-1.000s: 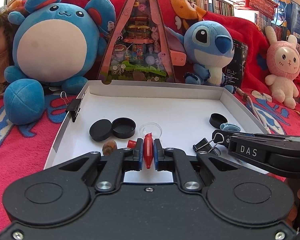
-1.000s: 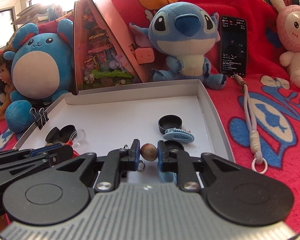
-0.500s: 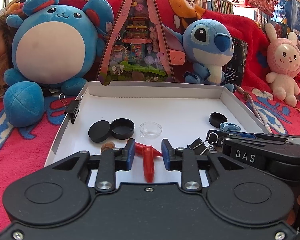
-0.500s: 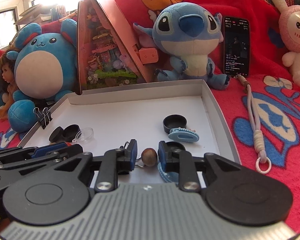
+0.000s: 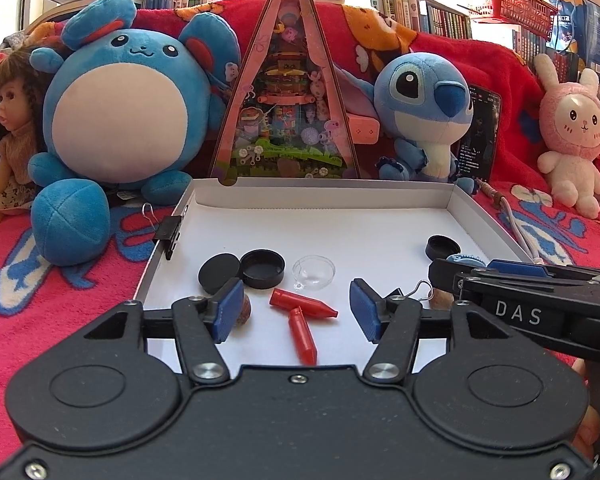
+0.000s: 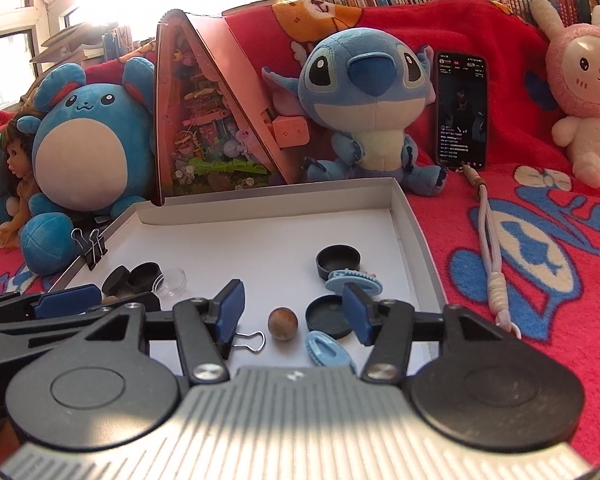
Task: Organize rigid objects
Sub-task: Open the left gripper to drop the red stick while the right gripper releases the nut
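Red fleece blanket (image 5: 60, 300) with blue and white figures covers the surface in both views, and on it sits a shallow white cardboard box lid (image 5: 320, 196) ringed by plush toys.

In the left wrist view, the left gripper (image 5: 296, 310) fills the lower centre of the frame. Its jaws have just been opening and now stand well apart, the blue pads touching nothing. Between them, on the white floor of the lid, lie two red pointed plastic crayon-like pieces (image 5: 302, 304), crossing at one end; neither is gripped. A small brown wooden bead (image 5: 245, 312) sits just behind the left pad. Above these, in the middle of the frame, are two black round caps (image 5: 240, 270) side by side and a clear round plastic dish (image 5: 314, 272).

In the right wrist view, the right gripper (image 6: 292, 312) sits at lower centre, its jaws likewise just opened and standing wide, holding nothing. A brown wooden ball (image 6: 283, 323) rests free on the lid floor between the pads, nearer the left one. Just right of it lies a black round lid (image 6: 328, 316), partly behind the right pad, with a light blue oval plastic clip (image 6: 324, 350) below it. A silver wire handle of a binder clip (image 6: 250, 342) pokes out beside the left pad.
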